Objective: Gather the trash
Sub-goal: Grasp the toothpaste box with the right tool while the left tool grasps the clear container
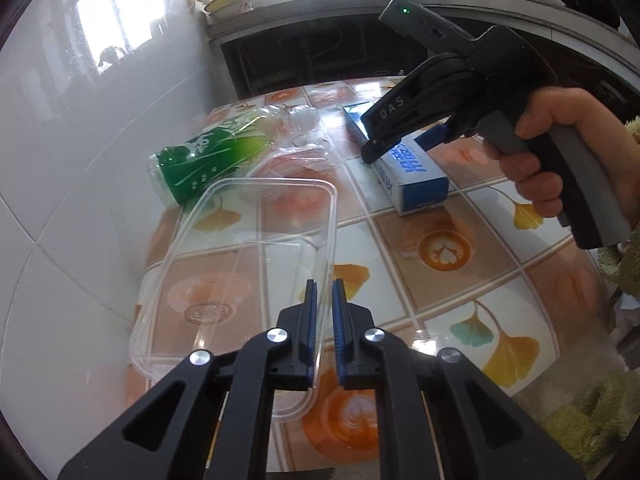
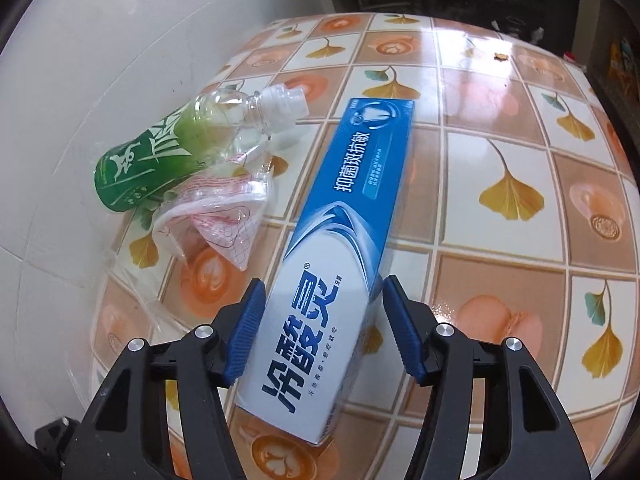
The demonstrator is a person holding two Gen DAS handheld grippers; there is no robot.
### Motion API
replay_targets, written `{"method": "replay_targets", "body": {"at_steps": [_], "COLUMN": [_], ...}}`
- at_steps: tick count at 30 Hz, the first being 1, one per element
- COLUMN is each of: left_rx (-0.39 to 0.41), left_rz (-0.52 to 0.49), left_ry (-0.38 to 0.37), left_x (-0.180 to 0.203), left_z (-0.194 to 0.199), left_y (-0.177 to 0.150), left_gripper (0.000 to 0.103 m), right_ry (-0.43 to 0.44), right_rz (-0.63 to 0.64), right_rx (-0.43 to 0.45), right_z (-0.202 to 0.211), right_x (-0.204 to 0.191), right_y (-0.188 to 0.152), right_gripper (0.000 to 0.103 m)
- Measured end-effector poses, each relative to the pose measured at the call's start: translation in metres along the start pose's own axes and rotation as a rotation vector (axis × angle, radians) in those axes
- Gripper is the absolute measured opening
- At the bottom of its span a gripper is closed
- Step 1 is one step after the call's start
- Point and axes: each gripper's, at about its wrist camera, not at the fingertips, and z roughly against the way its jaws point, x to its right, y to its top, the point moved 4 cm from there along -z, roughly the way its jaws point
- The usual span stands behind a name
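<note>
A clear plastic container [image 1: 240, 240] lies on the tiled-pattern table [image 2: 500, 280] by the wall. My left gripper [image 1: 324, 300] is shut on its near right rim, the thin wall pinched between the blue pads. A blue and white toothpaste box [image 2: 340, 220] lies flat on the table. My right gripper [image 2: 323, 282] straddles its near end, open, with a gap at the right pad. In the left wrist view a hand [image 1: 560, 152] holds that gripper [image 1: 370, 150] above the box [image 1: 416, 176]. A green-labelled bottle [image 2: 152, 160] and a crumpled clear wrapper [image 2: 224, 208] lie near the wall.
A white tiled wall [image 1: 80, 160] bounds the table on the left. A dark counter [image 1: 320, 4] with bowls and pots runs along the back. Fluffy green fabric [image 1: 600, 420] shows at the table's right edge. A small crumb [image 2: 500, 56] lies on the far side.
</note>
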Motion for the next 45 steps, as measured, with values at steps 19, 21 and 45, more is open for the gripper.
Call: {"method": "replay_targets", "body": {"at_steps": [19, 21, 45], "left_rx": [-0.048, -0.049, -0.135], "left_rz": [0.092, 0.097, 0.156], "left_ry": [-0.373, -0.415, -0.240], "left_x": [0.069, 0.073, -0.012], "left_z": [0.001, 0.006, -0.015], "left_y": [0.027, 0.030, 0.020], "left_gripper": [0.017, 0.037, 0.039], "right_ry": [-0.005, -0.002, 0.065], "right_rz": [-0.038, -0.047, -0.171], "right_rx": [0.033, 0.036, 0.075], "right_z": [0.081, 0.089, 0.099], "right_x": [0.091, 0.098, 0.116], "right_y": [-0.095, -0.104, -0.133], "right_gripper": [0.052, 0.052, 0.052]}}
